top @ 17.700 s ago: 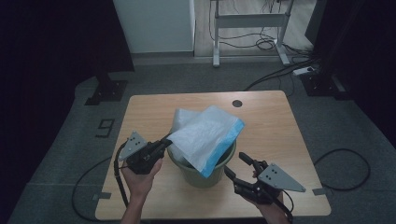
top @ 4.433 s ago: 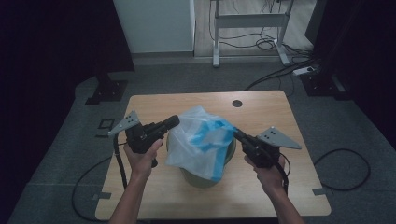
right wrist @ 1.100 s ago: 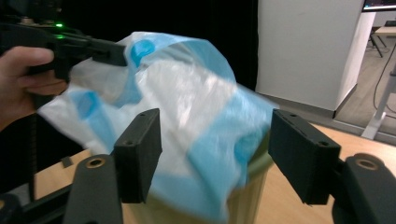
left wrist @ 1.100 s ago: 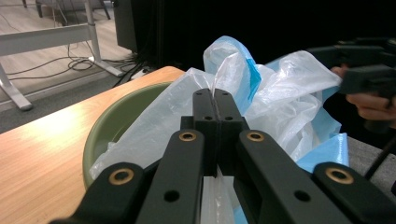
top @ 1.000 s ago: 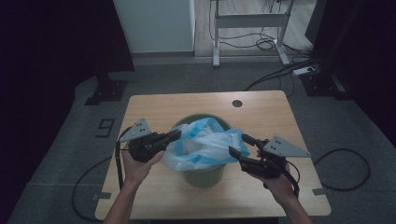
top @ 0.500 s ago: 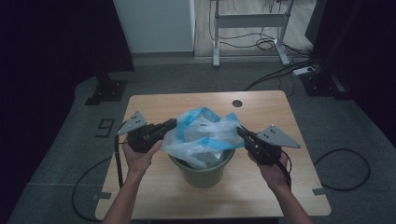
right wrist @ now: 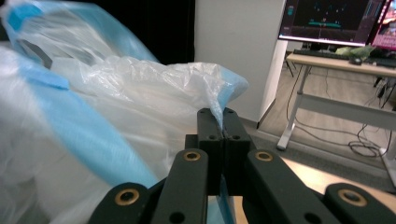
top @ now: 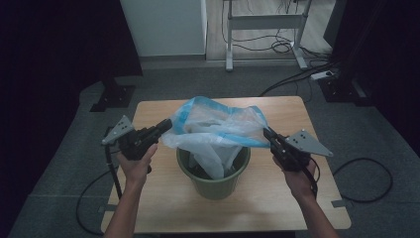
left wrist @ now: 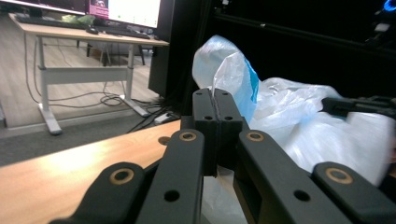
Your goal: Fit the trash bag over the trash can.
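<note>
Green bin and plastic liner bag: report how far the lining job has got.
Done: the bottom of the translucent white-and-blue plastic bag hangs inside the round green plastic bin. In hand: the left gripper and right gripper, both shut on the bag's rim, hold its mouth stretched above the bin. Left: lowering that rim and folding it over the bin's edge.

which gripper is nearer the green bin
Left, though only slightly. The left gripper pinches the plastic bag just above and left of the green bin; the right gripper pinches its other edge, a little farther out to the bin's right.
</note>
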### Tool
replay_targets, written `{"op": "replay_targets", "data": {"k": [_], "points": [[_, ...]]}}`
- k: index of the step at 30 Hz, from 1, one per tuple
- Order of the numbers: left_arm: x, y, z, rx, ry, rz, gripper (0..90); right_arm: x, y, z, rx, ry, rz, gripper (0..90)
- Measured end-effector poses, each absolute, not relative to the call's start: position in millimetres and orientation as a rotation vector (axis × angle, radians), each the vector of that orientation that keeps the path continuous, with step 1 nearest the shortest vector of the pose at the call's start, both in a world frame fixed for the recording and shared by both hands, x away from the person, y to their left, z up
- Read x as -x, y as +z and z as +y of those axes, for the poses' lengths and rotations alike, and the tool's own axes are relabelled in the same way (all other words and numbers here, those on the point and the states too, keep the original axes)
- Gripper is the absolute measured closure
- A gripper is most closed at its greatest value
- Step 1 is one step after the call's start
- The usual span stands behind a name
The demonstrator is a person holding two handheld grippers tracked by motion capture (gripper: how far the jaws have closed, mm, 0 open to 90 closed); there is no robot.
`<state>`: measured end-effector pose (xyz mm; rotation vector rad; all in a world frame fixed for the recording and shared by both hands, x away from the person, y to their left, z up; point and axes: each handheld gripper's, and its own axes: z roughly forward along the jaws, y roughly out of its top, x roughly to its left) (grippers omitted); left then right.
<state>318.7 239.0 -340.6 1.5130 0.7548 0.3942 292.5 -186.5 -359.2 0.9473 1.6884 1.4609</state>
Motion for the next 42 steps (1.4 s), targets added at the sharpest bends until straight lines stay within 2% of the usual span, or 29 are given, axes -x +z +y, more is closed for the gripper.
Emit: {"op": "replay_targets", "data": {"k": [14,26,42], "points": [[-272.1,-371.4,263.2,-1.548,0.293,0.731,89.6,-233.8,-400.9,-206.0,-1.0,1.508,1.784,87.1],[-265.7,-405.3,276.6,-1.571,0.182,0.777,89.6,-218.6,-431.6,-204.8,-1.042,1.532,1.854,85.5],[-280.1,-439.9,277.0,-1.68,0.102,0.846,89.5,-227.8,-461.6,-195.0,-1.093,1.432,1.999,86.4]]}}
